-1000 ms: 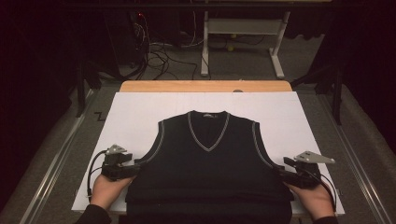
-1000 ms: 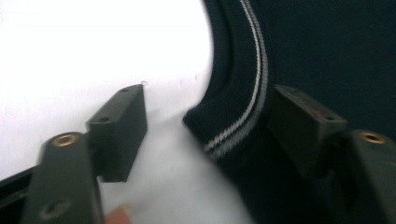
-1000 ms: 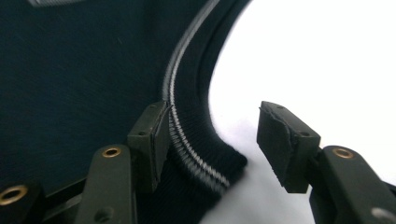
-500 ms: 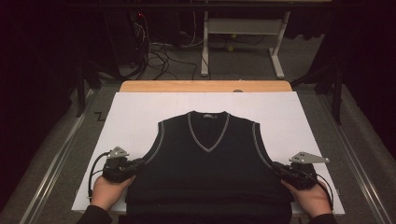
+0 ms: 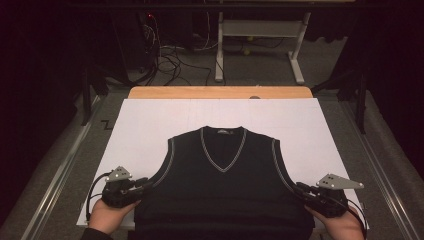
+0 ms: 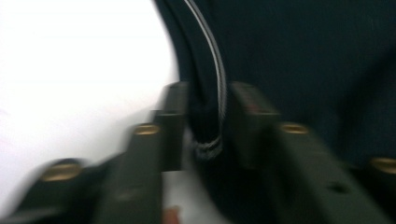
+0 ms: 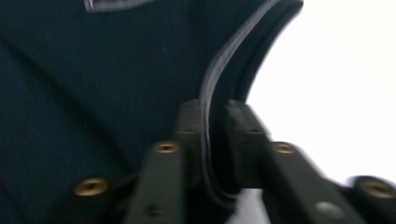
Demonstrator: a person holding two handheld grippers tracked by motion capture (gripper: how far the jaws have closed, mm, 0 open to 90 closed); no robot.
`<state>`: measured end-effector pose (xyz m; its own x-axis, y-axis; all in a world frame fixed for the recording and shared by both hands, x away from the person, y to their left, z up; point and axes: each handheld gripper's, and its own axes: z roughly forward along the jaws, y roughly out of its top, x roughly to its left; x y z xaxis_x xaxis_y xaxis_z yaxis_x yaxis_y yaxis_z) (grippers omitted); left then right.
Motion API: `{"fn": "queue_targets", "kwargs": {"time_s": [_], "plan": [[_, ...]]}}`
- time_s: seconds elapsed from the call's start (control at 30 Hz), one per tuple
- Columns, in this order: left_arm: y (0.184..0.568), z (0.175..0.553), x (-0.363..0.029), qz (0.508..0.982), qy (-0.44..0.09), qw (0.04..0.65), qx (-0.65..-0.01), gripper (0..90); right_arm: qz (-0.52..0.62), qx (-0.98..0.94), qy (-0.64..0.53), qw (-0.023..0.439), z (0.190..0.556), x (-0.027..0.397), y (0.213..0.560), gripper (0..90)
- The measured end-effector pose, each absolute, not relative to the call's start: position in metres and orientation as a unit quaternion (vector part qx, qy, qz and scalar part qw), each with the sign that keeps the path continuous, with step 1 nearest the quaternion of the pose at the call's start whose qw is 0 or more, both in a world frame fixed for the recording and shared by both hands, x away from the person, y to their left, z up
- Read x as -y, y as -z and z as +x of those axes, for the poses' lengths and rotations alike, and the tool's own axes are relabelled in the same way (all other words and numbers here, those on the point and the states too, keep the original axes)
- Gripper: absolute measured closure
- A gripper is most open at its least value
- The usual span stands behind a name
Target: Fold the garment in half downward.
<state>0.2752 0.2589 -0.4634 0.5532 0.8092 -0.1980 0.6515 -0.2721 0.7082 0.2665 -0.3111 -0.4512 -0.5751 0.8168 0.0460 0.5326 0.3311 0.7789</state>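
A black sleeveless V-neck vest (image 5: 222,185) with grey-white trim lies flat on the white table sheet (image 5: 150,125). My left gripper (image 5: 145,184) is at the bottom of the vest's left armhole and my right gripper (image 5: 300,189) at the bottom of the right armhole. In the left gripper view the trimmed armhole edge (image 6: 208,116) runs between the jaws of the gripper (image 6: 208,93). The right gripper view shows the other edge (image 7: 215,140) between that gripper's (image 7: 215,109) jaws. Both pairs of jaws have just been opening, and the fabric sits loosely between them.
A wooden table edge (image 5: 220,92) borders the sheet at the back. Metal rails (image 5: 60,175) run along both sides. Behind the table stand a white desk frame (image 5: 260,45) and cables (image 5: 170,55) on the floor. Bare white sheet lies beside and beyond the vest.
Both hands have drawn back a little toward the near edge of the table, still at the armholes. The vest lies where it was.
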Motion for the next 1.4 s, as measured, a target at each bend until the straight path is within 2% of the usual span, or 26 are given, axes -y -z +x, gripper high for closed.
{"fn": "queue_targets", "kwargs": {"time_s": [0.07, 0.1, 0.27, 0.3, 0.37, 0.43, 0.47, 0.5, 0.53, 0.57, 0.67, 0.77, 0.83, 0.87, 0.9, 0.97, 1.0, 1.03, 1.07, 1.1, 1.17, 1.2, 1.23, 1.3, 1.4], "plan": [[0.455, 0.293, -0.259, 0.772, -0.111, 0.402, -0.480, 46.0, 0.433, -0.786, -0.400, 0.186, 0.277, 0.309, 0.448, 55.6], [0.453, 0.299, -0.257, 0.768, -0.112, 0.405, -0.483, 41.9, 0.438, -0.782, -0.400, 0.193, 0.286, 0.307, 0.445, 53.1], [0.445, 0.332, -0.243, 0.761, -0.135, 0.404, -0.489, 34.1, 0.456, -0.766, -0.397, 0.220, 0.326, 0.297, 0.437, 34.4], [0.442, 0.352, -0.234, 0.753, -0.133, 0.405, -0.501, 34.1, 0.462, -0.762, -0.397, 0.217, 0.337, 0.294, 0.436, 31.3], [0.442, 0.359, -0.231, 0.752, -0.131, 0.403, -0.505, 29.7, 0.466, -0.761, -0.388, 0.229, 0.350, 0.289, 0.434, 26.2], [0.444, 0.385, -0.221, 0.749, -0.111, 0.392, -0.523, 28.0, 0.480, -0.753, -0.383, 0.236, 0.365, 0.285, 0.435, 18.6], [0.444, 0.385, -0.221, 0.749, -0.111, 0.392, -0.523, 24.1, 0.486, -0.751, -0.379, 0.238, 0.371, 0.283, 0.437, 14.9], [0.445, 0.391, -0.219, 0.747, -0.106, 0.391, -0.528, 24.1, 0.486, -0.751, -0.379, 0.238, 0.371, 0.283, 0.437, 14.9], [0.448, 0.397, -0.216, 0.744, -0.100, 0.390, -0.533, 19.7, 0.489, -0.751, -0.375, 0.238, 0.376, 0.281, 0.438, 13.8], [0.454, 0.407, -0.212, 0.741, -0.085, 0.387, -0.543, 13.7, 0.500, -0.752, -0.366, 0.226, 0.387, 0.277, 0.443, 8.0], [0.467, 0.419, -0.204, 0.748, -0.080, 0.356, -0.555, 5.7, 0.511, -0.760, -0.339, 0.215, 0.403, 0.271, 0.452, 3.0], [0.474, 0.425, -0.198, 0.755, -0.085, 0.330, -0.560, 1.8, 0.519, -0.758, -0.325, 0.221, 0.411, 0.270, 0.457, 5.0], [0.474, 0.426, -0.191, 0.761, -0.098, 0.313, -0.559, 0.0, 0.533, -0.758, -0.317, 0.201, 0.420, 0.270, 0.462, 9.6], [0.474, 0.427, -0.188, 0.761, -0.101, 0.307, -0.562, 0.9, 0.531, -0.768, -0.307, 0.186, 0.424, 0.266, 0.465, 22.9], [0.473, 0.427, -0.186, 0.761, -0.108, 0.297, -0.567, 4.1, 0.531, -0.768, -0.307, 0.186, 0.424, 0.266, 0.465, 22.9], [0.468, 0.427, -0.179, 0.773, -0.129, 0.254, -0.566, 13.7, 0.525, -0.776, -0.289, 0.196, 0.428, 0.257, 0.464, 34.2], [0.468, 0.427, -0.179, 0.773, -0.129, 0.254, -0.566, 18.5, 0.525, -0.776, -0.289, 0.196, 0.428, 0.257, 0.464, 34.2], [0.466, 0.428, -0.177, 0.775, -0.124, 0.254, -0.565, 25.9, 0.517, -0.784, -0.284, 0.192, 0.430, 0.252, 0.462, 47.3], [0.464, 0.430, -0.174, 0.780, -0.116, 0.251, -0.562, 25.9, 0.517, -0.784, -0.284, 0.192, 0.430, 0.252, 0.462, 47.3], [0.462, 0.431, -0.171, 0.783, -0.112, 0.252, -0.558, 39.2, 0.517, -0.786, -0.278, 0.192, 0.432, 0.246, 0.460, 56.7], [0.460, 0.432, -0.163, 0.786, -0.107, 0.248, -0.557, 47.7, 0.515, -0.788, -0.281, 0.186, 0.432, 0.243, 0.460, 66.7], [0.460, 0.432, -0.163, 0.786, -0.107, 0.248, -0.557, 52.3, 0.515, -0.788, -0.281, 0.186, 0.432, 0.243, 0.460, 66.7], [0.460, 0.432, -0.162, 0.784, -0.104, 0.251, -0.558, 52.3, 0.513, -0.790, -0.280, 0.186, 0.431, 0.241, 0.459, 71.7], [0.459, 0.435, -0.164, 0.781, -0.073, 0.278, -0.554, 70.4, 0.498, -0.798, -0.275, 0.200, 0.429, 0.236, 0.459, 78.2], [0.444, 0.436, -0.171, 0.762, -0.102, 0.328, -0.549, 71.2, 0.491, -0.793, -0.284, 0.222, 0.427, 0.238, 0.452, 78.8]]}}
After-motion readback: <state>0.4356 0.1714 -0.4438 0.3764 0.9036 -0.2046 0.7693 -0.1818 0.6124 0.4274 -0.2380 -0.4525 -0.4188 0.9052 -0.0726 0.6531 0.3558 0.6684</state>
